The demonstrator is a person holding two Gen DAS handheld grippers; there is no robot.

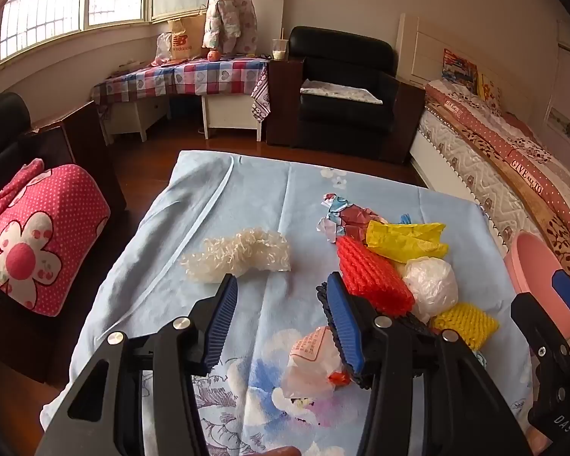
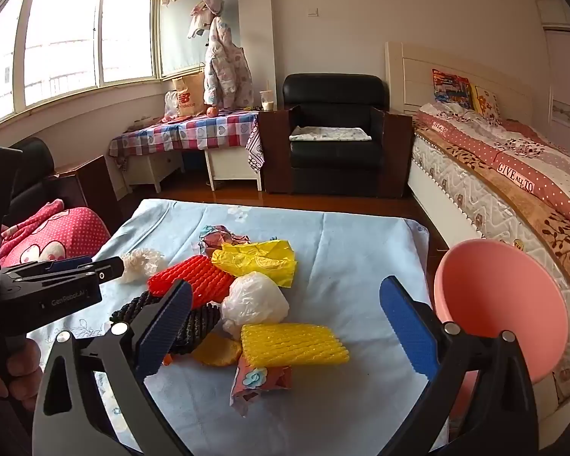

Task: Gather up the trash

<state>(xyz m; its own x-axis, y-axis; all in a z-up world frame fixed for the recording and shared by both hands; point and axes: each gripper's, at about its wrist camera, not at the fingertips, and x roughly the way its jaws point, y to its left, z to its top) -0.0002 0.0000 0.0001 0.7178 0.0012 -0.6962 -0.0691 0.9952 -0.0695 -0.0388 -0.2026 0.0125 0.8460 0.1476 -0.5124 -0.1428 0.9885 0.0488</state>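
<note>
On the light blue cloth [image 2: 361, 250] lies a pile of trash: a red foam net [image 2: 193, 277], a yellow plastic bag [image 2: 258, 258], a white plastic bag [image 2: 254, 300], a yellow foam net [image 2: 292, 342], a black foam net [image 2: 193, 323] and a patterned wrapper [image 2: 258, 380]. My right gripper [image 2: 285, 285] hovers wide open over this pile and holds nothing. My left gripper [image 1: 281, 285] is open just short of a white foam net [image 1: 239, 254]. A pale wrapper [image 1: 315, 361] lies on the cloth below its right finger.
A pink bin [image 2: 501, 304] stands at the table's right edge, beside the bed [image 2: 513, 190]. A red dotted cushion [image 1: 38, 243] lies on the dark seat to the left. A black armchair [image 2: 334, 133] and a checked table [image 2: 193, 129] stand beyond the wooden floor.
</note>
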